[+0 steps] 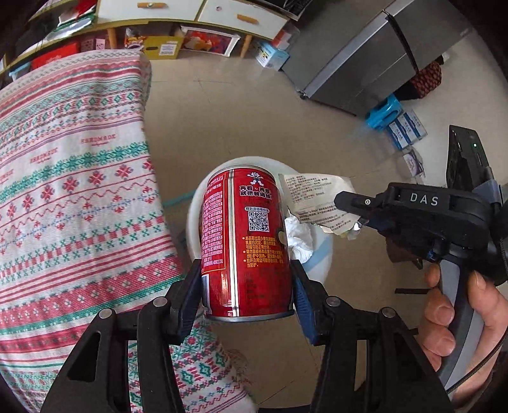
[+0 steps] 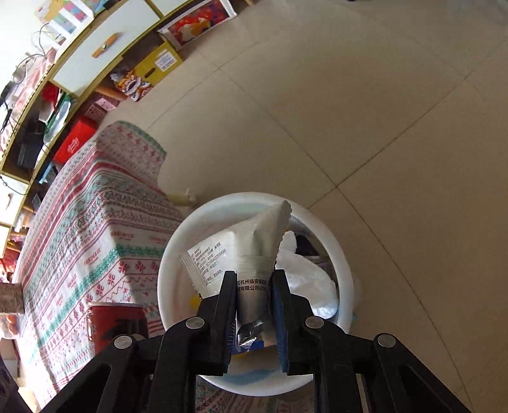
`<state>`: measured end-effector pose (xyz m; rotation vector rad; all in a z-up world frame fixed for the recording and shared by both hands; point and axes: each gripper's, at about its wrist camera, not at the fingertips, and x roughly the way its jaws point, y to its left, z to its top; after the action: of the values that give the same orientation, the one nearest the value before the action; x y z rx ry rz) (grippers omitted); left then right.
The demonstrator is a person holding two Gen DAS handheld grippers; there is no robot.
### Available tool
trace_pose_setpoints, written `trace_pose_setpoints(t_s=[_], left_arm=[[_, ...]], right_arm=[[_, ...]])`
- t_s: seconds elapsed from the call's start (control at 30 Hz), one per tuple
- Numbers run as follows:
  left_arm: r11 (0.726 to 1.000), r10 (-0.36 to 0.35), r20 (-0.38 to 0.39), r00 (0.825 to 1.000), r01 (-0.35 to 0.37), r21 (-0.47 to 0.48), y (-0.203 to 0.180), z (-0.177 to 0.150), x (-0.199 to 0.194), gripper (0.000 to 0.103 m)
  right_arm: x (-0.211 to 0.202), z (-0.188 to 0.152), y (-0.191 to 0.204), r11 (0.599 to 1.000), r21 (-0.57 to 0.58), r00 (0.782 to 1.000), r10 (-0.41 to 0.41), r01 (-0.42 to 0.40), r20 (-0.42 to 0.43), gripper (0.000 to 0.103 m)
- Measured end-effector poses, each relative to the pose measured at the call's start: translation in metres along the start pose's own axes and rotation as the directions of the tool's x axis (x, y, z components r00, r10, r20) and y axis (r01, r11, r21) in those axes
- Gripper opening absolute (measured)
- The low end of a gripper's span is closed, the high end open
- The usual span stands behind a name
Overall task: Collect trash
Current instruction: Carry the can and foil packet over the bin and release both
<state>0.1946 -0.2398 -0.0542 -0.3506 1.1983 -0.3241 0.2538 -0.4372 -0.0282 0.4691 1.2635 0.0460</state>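
A red drink can (image 1: 246, 241) stands upright between the pads of my left gripper (image 1: 246, 270), which is shut on it, just past the table's edge and over the white bin (image 1: 193, 219). My right gripper (image 2: 254, 286) is shut on a white and silver snack wrapper (image 2: 254, 254), held above the white bin (image 2: 168, 273) on the floor. White crumpled paper (image 2: 304, 276) lies inside the bin. In the left wrist view the right gripper (image 1: 352, 206) comes in from the right with the wrapper (image 1: 317, 197), a hand (image 1: 444, 311) on its handle. The can (image 2: 114, 321) shows low left in the right wrist view.
A table under a red, green and white patterned cloth (image 1: 70, 190) fills the left. Beige floor tiles (image 2: 381, 127) spread beyond the bin. A grey fridge (image 1: 365, 63), a blue stool (image 1: 384, 111), boxes and a white cabinet (image 1: 190, 12) stand along the back.
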Motion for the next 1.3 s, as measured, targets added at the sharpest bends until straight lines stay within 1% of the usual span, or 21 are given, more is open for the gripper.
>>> trace_pose_setpoints(t_s=[0.07,0.13,0.2,0.27,0.37,0.4,0.43,0.47,0.53,0.6,0.73,0.8,0.93,1.07,1.13,1.23,1.3], left_arm=[[1.0,-0.001,-0.011,1.0,0.001,-0.001,-0.002,0.0,0.007,0.055],[1.0,0.002,-0.016,1.0,-0.002,-0.008,0.0,0.0,0.01,0.055],[1.0,0.009,-0.019,1.0,-0.009,-0.011,0.002,0.0,0.012,0.055],[1.0,0.013,-0.019,1.0,-0.013,-0.013,0.003,-0.001,0.012,0.055],[1.0,0.009,-0.013,1.0,-0.009,-0.022,0.005,0.0,0.013,0.055],[1.0,0.009,-0.01,1.0,-0.009,-0.021,0.005,-0.001,0.011,0.055],[1.0,0.008,-0.009,1.0,-0.009,-0.021,0.006,0.0,0.011,0.055],[1.0,0.008,-0.008,1.0,-0.008,-0.02,0.006,0.0,0.011,0.055],[1.0,0.003,-0.007,1.0,-0.003,-0.017,0.009,0.002,0.007,0.055],[1.0,-0.003,-0.004,1.0,0.003,-0.011,0.007,0.003,0.005,0.055],[0.999,-0.03,-0.003,1.0,0.03,0.024,-0.009,0.007,0.006,0.055],[0.998,-0.05,-0.016,0.999,0.051,0.045,-0.02,0.01,0.012,0.055],[0.996,-0.061,-0.059,0.996,0.065,0.057,-0.04,0.015,0.035,0.055],[0.991,-0.081,-0.107,0.991,0.091,0.095,-0.058,0.023,0.065,0.056],[0.993,-0.063,-0.112,0.992,0.073,0.091,-0.057,0.026,0.075,0.057],[0.996,-0.067,-0.089,0.994,0.072,0.055,-0.047,0.027,0.07,0.06],[0.996,-0.056,-0.067,0.996,0.06,0.063,-0.043,0.027,0.062,0.06]], right_arm=[[0.001,0.001,-0.006,0.999,0.033,0.999,0.032,-0.031,-0.011,0.02],[0.006,0.001,-0.012,0.993,0.086,0.995,0.088,-0.085,-0.038,0.02],[0.011,0.001,-0.02,0.985,0.134,0.991,0.12,-0.111,-0.058,0.021],[0.012,0.0,-0.022,0.984,0.142,0.991,0.115,-0.105,-0.065,0.022],[0.013,-0.001,-0.023,0.986,0.143,0.993,0.094,-0.082,-0.075,0.03],[0.015,-0.002,-0.022,0.988,0.14,0.993,0.081,-0.068,-0.089,0.036],[0.016,-0.002,-0.021,0.989,0.135,0.993,0.07,-0.056,-0.098,0.044],[0.015,-0.003,-0.022,0.99,0.131,0.993,0.067,-0.053,-0.099,0.044],[0.009,-0.003,-0.024,0.988,0.137,0.994,0.076,-0.064,-0.079,0.045],[0.001,-0.003,-0.028,0.987,0.148,0.997,0.065,-0.057,-0.048,0.045],[-0.009,0.0,-0.034,0.981,0.183,0.998,0.059,-0.059,0.006,0.045],[-0.013,0.002,-0.037,0.976,0.209,0.998,0.061,-0.067,0.034,0.045],[-0.024,0.004,-0.042,0.972,0.231,0.996,0.013,-0.034,0.091,0.045],[-0.03,0.005,-0.047,0.966,0.257,0.993,0.004,-0.033,0.115,0.045],[-0.032,0.006,-0.048,0.965,0.26,0.992,-0.013,-0.019,0.122,0.045],[-0.033,0.005,-0.05,0.967,0.253,0.993,-0.01,-0.021,0.12,0.045],[-0.033,0.006,-0.049,0.969,0.245,0.993,-0.011,-0.018,0.118,0.045]])
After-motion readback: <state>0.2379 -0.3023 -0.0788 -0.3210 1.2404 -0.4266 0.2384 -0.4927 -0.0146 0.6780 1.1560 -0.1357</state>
